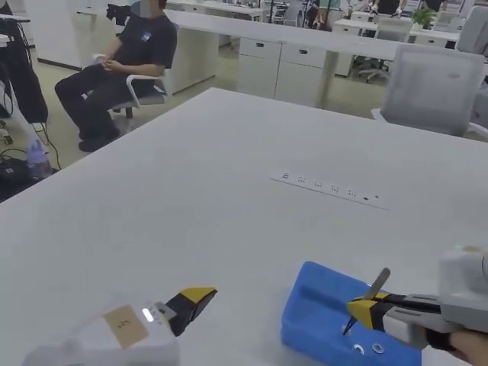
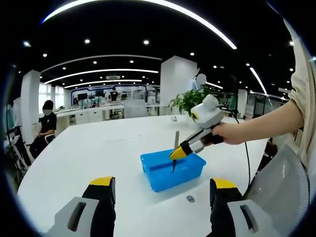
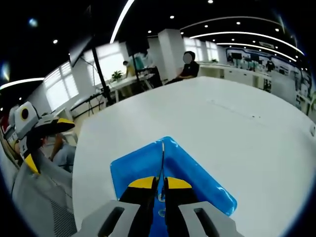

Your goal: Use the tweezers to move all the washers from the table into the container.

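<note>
My left claw (image 1: 202, 296) sits nearest, low at the left over the bare white worktop (image 1: 191, 198), its yellow-tipped jaws spread wide with nothing between them. To its right stands the blue container (image 1: 313, 305). In my left gripper view one washer (image 2: 190, 199) lies flat on the worktop just beside the container's near wall, so by my reckoning the job is not finished. Two washers (image 1: 358, 349) rest on the container floor. Farther right, my right claw (image 1: 364, 309) is clenched on the tweezers (image 1: 379, 284), which point down into the container with their tips close to its floor; whether the tips carry a washer I cannot tell. The trouble I foresee is that the tweezers are pinched between two narrow jaws, so they may swivel or slip when I press the tips down for the loose washer. A thin, flat washer may also skid away or flick off if I squeeze unevenly. And the container could slide if the tips catch its wall, since my left claw is not steadying it.
</note>
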{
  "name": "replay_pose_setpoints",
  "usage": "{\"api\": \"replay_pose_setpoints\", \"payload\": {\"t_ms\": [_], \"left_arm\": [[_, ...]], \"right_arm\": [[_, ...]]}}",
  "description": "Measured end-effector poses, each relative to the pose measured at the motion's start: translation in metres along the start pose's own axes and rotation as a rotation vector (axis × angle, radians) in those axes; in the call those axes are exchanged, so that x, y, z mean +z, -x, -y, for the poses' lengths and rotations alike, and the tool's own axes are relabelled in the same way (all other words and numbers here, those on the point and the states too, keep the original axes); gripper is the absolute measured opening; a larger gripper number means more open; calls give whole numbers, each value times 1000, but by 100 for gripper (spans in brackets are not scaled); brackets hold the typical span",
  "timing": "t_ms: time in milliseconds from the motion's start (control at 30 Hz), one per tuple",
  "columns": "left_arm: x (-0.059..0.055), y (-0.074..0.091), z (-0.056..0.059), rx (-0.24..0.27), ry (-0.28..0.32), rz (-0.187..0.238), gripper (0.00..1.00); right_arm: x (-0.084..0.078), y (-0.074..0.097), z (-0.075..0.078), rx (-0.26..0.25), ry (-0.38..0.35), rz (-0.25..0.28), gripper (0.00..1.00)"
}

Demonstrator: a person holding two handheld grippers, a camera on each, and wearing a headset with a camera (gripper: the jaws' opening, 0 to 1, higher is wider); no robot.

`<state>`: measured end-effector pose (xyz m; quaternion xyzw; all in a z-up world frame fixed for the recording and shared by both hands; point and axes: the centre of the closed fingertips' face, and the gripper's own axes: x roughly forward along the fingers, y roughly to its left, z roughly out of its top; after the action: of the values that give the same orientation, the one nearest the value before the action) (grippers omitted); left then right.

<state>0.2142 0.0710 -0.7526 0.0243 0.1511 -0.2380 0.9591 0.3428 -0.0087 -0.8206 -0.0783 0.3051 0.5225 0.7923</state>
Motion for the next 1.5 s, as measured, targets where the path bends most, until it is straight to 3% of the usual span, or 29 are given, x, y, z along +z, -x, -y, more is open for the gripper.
{"api": "replay_pose_setpoints", "payload": {"t_ms": [533,767,967,1167,1500], "left_arm": [[-1,0,0,-3,-1,-4,79],[-1,-1,1,-6,-3,-7,79],[-2,-1,2,-10,-5,-9,79],[-2,-1,3,-16,-6,-12,79],[-2,-1,4,-17,-10,-14,79]], "right_arm": [[-6,-7,7,-8,32,-24,3],[4,2,4,-21,21,23,4],[21,19,-8,-15,14,97,4],[35,36,-33,11,-6,167,4],[25,42,-72,74,-35,172,3]]}}
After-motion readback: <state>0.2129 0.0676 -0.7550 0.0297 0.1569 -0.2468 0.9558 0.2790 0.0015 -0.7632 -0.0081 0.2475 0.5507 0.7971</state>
